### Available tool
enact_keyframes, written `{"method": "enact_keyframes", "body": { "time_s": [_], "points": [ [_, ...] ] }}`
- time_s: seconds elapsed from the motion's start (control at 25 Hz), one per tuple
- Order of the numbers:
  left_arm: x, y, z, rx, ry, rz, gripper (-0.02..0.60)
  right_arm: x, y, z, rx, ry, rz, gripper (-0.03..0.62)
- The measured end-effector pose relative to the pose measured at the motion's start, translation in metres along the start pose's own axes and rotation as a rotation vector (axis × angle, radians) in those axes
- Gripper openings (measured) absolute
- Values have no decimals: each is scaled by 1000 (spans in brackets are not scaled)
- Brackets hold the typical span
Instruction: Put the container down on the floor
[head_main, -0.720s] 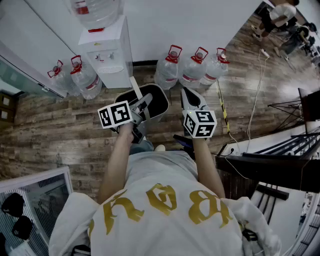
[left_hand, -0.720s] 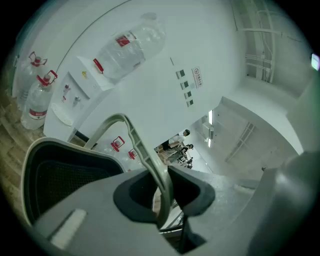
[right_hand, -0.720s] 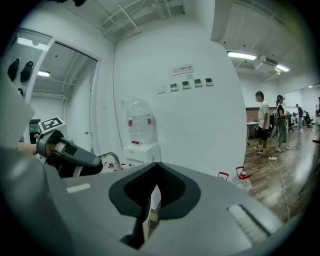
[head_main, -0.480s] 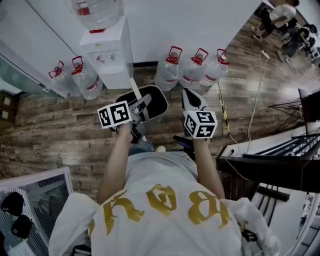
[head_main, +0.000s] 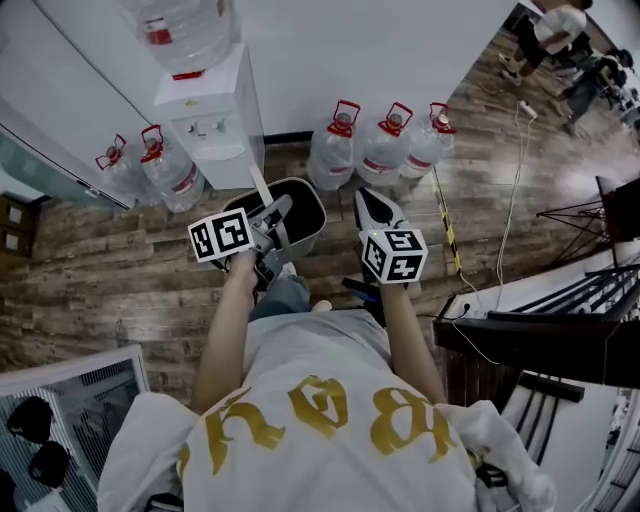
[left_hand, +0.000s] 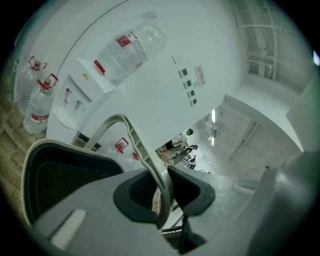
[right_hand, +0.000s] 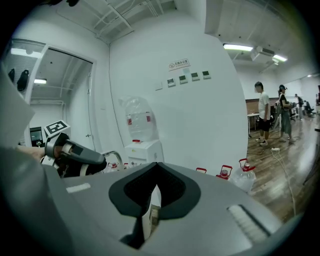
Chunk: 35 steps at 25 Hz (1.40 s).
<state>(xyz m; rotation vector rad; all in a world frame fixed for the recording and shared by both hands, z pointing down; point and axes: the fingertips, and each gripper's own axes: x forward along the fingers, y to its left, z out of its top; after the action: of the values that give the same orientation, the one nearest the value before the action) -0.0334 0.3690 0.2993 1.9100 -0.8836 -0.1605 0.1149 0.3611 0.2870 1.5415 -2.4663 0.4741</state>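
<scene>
The grey plastic container with a black inside (head_main: 306, 205) hangs at 12 o'clock. Its pale curved handle (left_hand: 131, 135) is clamped in the fingers of the left gripper (left_hand: 162, 192). The right gripper (right_hand: 150, 210) has its fingers together, empty. Next, I think: lower it gently onto the brown wooden floor (head_main: 120, 270).

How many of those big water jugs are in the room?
6: one upside down atop the dispenser, two on the floor at its left, three at its right along the wall. More may be hidden.
</scene>
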Motion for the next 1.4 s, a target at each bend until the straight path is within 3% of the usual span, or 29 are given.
{"method": "enact_keyframes", "body": {
  "time_s": [0.28, 0.52, 0.96, 1.4],
  "points": [
    [40, 30, 43, -16, 27, 4, 71, 50, -13, -1, 9, 54, -4, 26],
    [91, 65, 85, -44, 41, -23, 69, 125, -46, -4, 53, 120, -21, 26],
    [187, 126, 167, -26, 136, -14, 58, 253, -88, 20, 83, 193, -89, 28],
    [240, 156, 216, -46, 226, -63, 57, 308, -108, 35, 104, 230, -177, 27]
  ]
}}
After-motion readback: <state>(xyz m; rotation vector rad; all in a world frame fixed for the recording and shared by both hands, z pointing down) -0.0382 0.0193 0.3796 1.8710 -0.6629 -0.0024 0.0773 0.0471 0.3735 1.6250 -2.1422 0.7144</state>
